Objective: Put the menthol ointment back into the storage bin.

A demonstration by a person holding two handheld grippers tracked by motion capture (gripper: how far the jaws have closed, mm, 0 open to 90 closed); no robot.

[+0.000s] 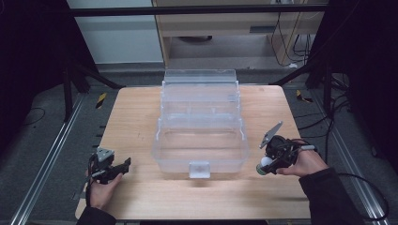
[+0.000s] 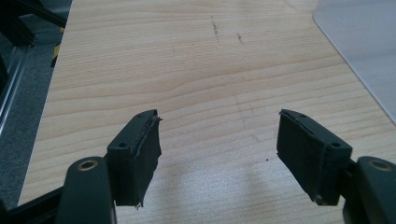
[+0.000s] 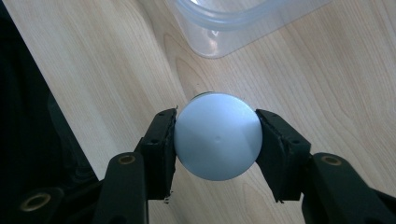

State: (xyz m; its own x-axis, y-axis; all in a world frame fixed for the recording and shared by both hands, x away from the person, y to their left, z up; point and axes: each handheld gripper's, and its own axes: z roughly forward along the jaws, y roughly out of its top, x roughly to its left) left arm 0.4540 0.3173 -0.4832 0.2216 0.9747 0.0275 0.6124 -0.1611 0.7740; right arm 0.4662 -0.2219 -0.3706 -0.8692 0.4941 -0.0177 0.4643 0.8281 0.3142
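Two grippers work over a light wooden table [image 1: 141,112] with visible grain and rounded corners. Grey carpeted floor surrounds the table, with metal rails [image 1: 51,154] running along both sides, black frame struts at the far corners, and cables [image 1: 328,108] on the floor at the far right.

A clear plastic box [image 1: 202,122] stands at the table's centre with its lid raised toward the far edge; inner dividers show through its walls and a latch tab [image 1: 199,169] sits on its near wall.

The right gripper [image 1: 266,165] is closed on a pale, smooth ball [image 3: 217,135], with one black pad against each side of it. The ball is held just above the tabletop, near the box's near right corner [image 3: 219,42] and apart from it.

The left gripper [image 2: 219,144] has its jaws spread wide with nothing between them, over bare wood near the table's near left corner. The box's rounded corner [image 2: 364,56] lies well ahead and to its right.

Open tabletop runs along the whole near edge in front of the box, and in strips on both sides of it.
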